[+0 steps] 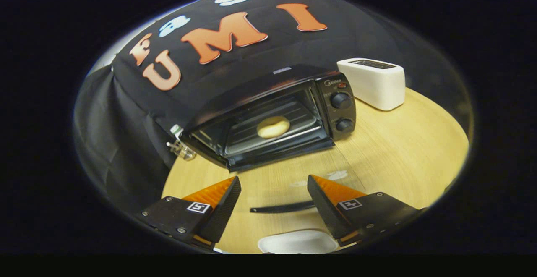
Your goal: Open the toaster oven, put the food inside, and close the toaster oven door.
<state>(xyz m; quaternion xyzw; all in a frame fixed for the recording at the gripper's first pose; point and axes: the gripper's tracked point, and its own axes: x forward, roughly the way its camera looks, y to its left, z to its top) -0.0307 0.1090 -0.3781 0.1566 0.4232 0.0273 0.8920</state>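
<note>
Counter (398, 142), with oven (272, 117) set on it. The glass door (319, 163) is folded flat toward the tool; stiff and probably slippery, it is best taken by its handle (282, 207). A bun (273, 126) is seen on the rack. The tool (274, 189) is spread wide, empty.

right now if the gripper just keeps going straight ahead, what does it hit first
Probably the lowered glass door, whose handle lies between the open gripper's fingers. Beyond it is the toaster oven, with the bread roll on its rack. Depth is hard to judge.
</note>
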